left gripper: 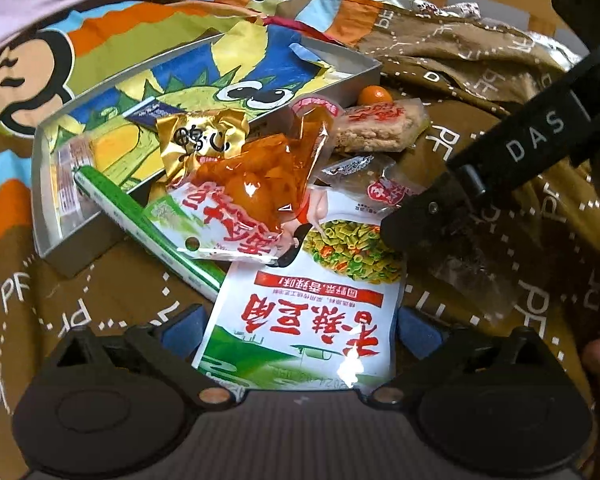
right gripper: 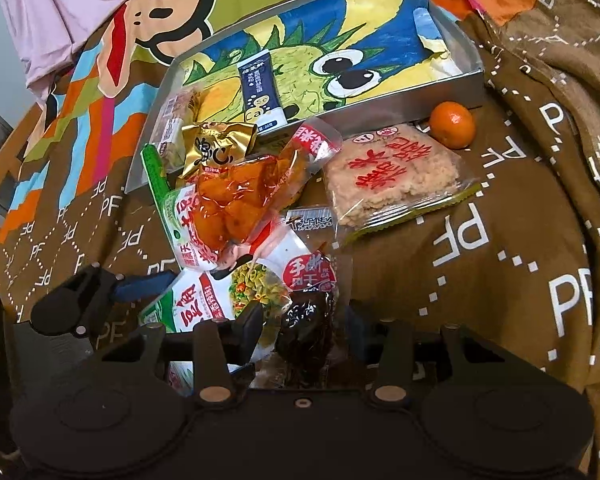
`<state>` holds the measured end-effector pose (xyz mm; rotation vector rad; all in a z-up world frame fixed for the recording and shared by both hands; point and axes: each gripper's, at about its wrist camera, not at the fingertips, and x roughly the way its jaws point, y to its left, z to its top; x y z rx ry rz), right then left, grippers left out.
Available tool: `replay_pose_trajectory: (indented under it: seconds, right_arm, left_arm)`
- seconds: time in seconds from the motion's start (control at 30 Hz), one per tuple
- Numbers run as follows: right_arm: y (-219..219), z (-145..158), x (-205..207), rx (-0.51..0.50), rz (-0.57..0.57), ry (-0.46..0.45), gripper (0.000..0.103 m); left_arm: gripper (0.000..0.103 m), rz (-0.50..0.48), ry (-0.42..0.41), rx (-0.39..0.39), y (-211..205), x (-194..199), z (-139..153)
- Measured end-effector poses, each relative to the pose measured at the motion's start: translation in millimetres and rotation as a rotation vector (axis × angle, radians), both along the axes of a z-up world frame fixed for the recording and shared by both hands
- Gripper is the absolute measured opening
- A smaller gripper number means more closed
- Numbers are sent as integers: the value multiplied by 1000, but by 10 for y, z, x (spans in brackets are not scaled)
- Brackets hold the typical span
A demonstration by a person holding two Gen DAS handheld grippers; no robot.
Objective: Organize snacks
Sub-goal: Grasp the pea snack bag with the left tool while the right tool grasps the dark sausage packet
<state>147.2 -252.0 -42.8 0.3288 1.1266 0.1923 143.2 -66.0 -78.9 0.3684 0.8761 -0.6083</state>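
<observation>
Your left gripper (left gripper: 300, 328) stands wide, jaws either side of the green-and-white bean snack bag (left gripper: 308, 312) but pads not pressing it, so nothing's gripped on that side. The bag lies flat on the brown blanket (left gripper: 100, 288), just in front of the tray (left gripper: 52, 248), long axis running straight away from your left gripper toward the tray's near wall. Its near end sits between the blue pads (left gripper: 184, 326), so the left is lined up w/ it and clearly the nearer hand for that bag.

Your right gripper (right gripper: 304, 320) is narrow and clamped on the clear packet of dark dried meat (right gripper: 308, 320), w/ the red label end pointing toward the tray. In the left wrist view that gripper shows as a black arm coming in from the right, over the far right corner of the bean bag.

Piled btwn the bean bag and the tray: an orange packet (left gripper: 260, 184) and a gold wrapper (left gripper: 200, 140), both overlapping the tray's near edge. The rice cake bar (right gripper: 392, 172) and tangerine (right gripper: 452, 124) lie right of that pile, just outside the tray.

Judgement: the held packet goes forward and slightly left into the tray; watch the orange packet lying across the path.
</observation>
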Motion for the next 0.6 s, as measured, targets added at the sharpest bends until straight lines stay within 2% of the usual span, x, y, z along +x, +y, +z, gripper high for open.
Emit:
replay_pose_trajectory:
  seconds: [0.2,0.4,0.53,0.6]
  right_arm:
    - [-21,-5,-13,5,-8,3,47]
    - [-21,12,-127,13,19,11,47]
    - [44,36,-217,3,54,9,47]
    - [74,31,-226,-8,67,9,49]
  left_arm:
    - [88,18,30,-8,3,-75,55]
    - [87,74,83,14,81,-322,123]
    - [87,184,146,28,197,-494,170]
    - [89,221,147,26,220,-561,188]
